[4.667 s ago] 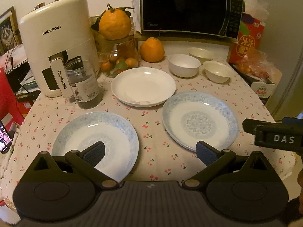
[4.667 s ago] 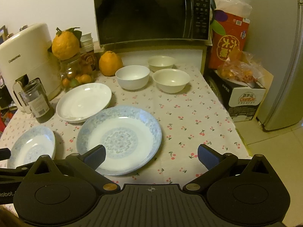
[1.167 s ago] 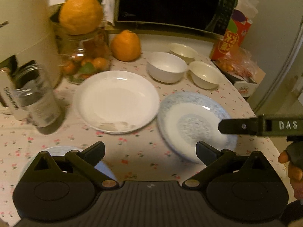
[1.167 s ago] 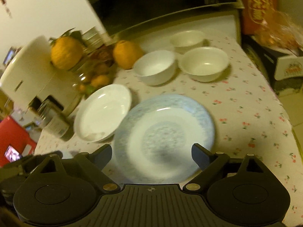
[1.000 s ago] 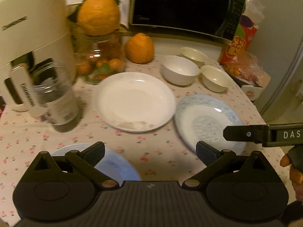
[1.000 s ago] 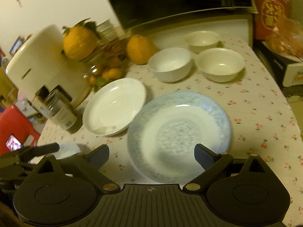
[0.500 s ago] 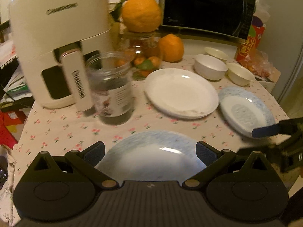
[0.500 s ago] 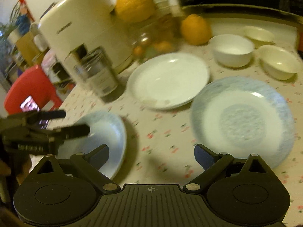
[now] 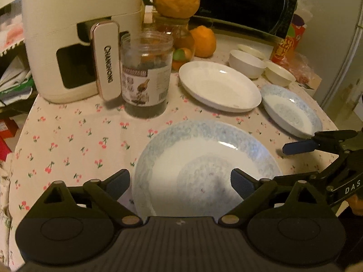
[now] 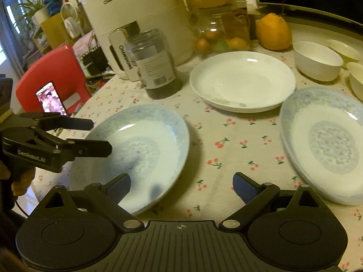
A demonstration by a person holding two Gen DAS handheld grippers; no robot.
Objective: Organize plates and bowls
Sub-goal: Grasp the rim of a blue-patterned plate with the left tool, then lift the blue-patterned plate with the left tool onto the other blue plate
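The near blue-rimmed plate (image 9: 204,167) is sitting flat on the cherry-print tablecloth (image 9: 74,140), right under the left gripper (image 9: 180,181). That gripper's jaws are closing from a wide spread, one finger hanging off the plate's rim at 9 o'clock and the other over its well; the pads are not yet pressing on anything. The right gripper (image 10: 181,187) is hovering wide and empty, straddling the same plate's rim on its right side and the bare cloth beside it.

The plate looks like glazed ceramic: stiff, fairly heavy, slick and breakable. The only real handhold is the raised rim, best pinched at the edge nearest the person, where the lip is lifting clear of the cloth. Gripped there, the weight is likely to lever downward, so a deep bite seems wise.

The second blue-rimmed plate (image 10: 326,142) is lying at 3 o'clock of the first, well apart. The white plate (image 10: 242,81) is at 1 o'clock, and three bowls, the white bowl (image 10: 317,61) nearest, are beyond it. The glass jar (image 9: 146,77) and the cream Changhong appliance (image 9: 81,34) are crowding 11 o'clock.

Open room is lying between the two blue plates. The table edge is running close along the left; how much cloth remains beneath the grippers is hard to tell.
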